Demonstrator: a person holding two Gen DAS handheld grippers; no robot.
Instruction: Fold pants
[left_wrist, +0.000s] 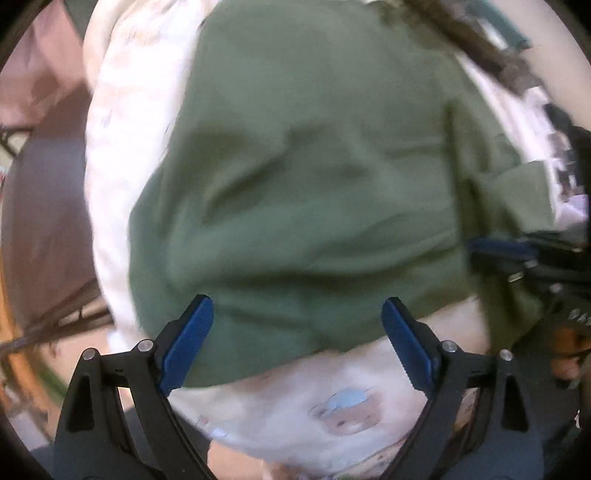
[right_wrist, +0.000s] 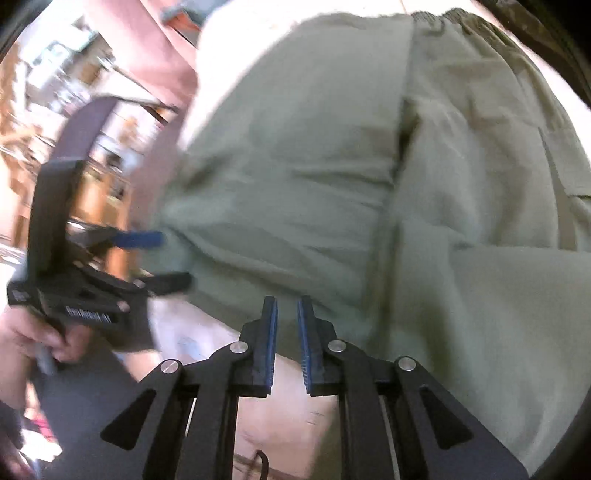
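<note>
Green pants (left_wrist: 295, 166) lie spread and creased on a white printed sheet (left_wrist: 110, 147). My left gripper (left_wrist: 297, 301) hangs over their near edge, open wide, with nothing between its blue pads (left_wrist: 188, 339). In the right wrist view the pants (right_wrist: 295, 166) look pale olive, with the elastic waistband (right_wrist: 450, 18) at the top right. My right gripper (right_wrist: 287, 301) stands over the near hem with only a narrow gap between its pads and no cloth in it. The left gripper (right_wrist: 162, 258) shows at the left in a hand (right_wrist: 33, 339). The right gripper's tip (left_wrist: 498, 247) shows at the right edge.
The sheet (right_wrist: 192, 332) carries a bear print (left_wrist: 343, 410) near the front edge. Pink cloth (right_wrist: 147, 44) lies past the top left. A dark chair back (left_wrist: 44, 221) and wooden furniture (right_wrist: 96, 199) stand beside the surface on the left.
</note>
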